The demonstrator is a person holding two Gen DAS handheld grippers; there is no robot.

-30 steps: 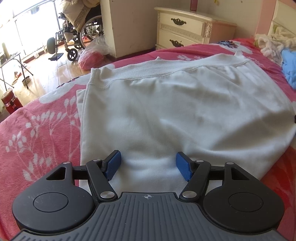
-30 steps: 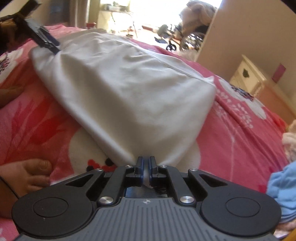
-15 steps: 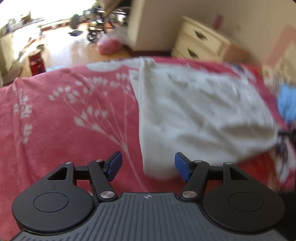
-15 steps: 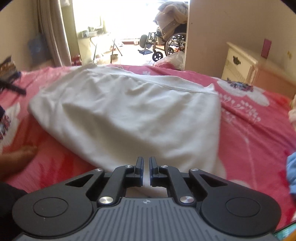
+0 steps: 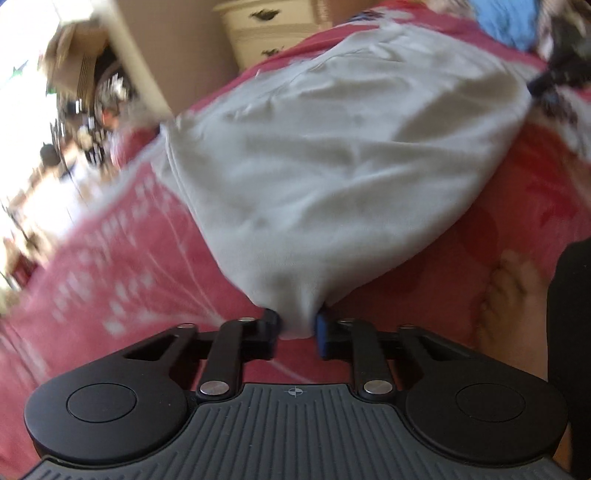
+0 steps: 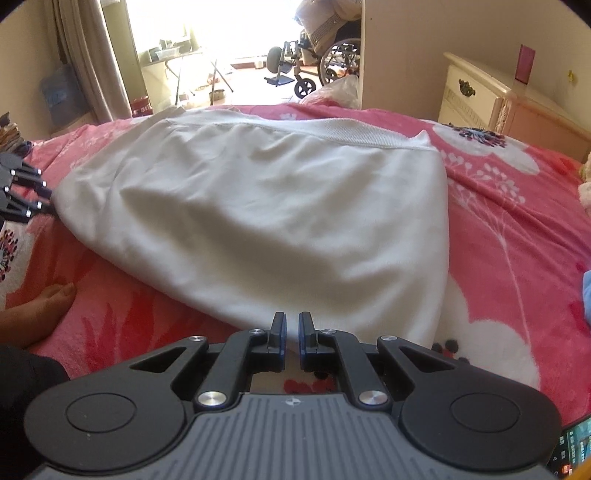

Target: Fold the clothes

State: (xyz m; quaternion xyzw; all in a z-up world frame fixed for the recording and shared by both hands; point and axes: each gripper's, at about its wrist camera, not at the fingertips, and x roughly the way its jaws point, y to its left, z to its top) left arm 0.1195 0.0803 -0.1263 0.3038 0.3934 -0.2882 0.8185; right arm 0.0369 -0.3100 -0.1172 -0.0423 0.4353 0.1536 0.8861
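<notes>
A white garment (image 5: 332, 166) lies spread on a pink floral bedspread (image 5: 129, 258), ribbed hem at the far side. My left gripper (image 5: 297, 326) is shut on a bunched corner of it, with cloth filling the gap between the blue pads. The left wrist view is blurred and tilted. In the right wrist view the same garment (image 6: 277, 206) stretches away from my right gripper (image 6: 291, 328), which is shut on its near edge. Each gripper shows in the other's view at the opposite corner: the left gripper (image 6: 22, 192) at far left, the right gripper (image 5: 554, 81) at upper right.
A person's bare foot (image 6: 40, 306) rests on the bedspread (image 6: 498, 221) near the garment. A cream dresser (image 6: 476, 96) stands beyond the bed, a wheelchair (image 6: 325, 62) by the bright doorway. Blue clothing (image 5: 506, 22) lies at the bed's far side.
My left gripper has swung from open over the bedspread to a corner of the garment and shut on it. The right gripper keeps its hold on the near edge.
</notes>
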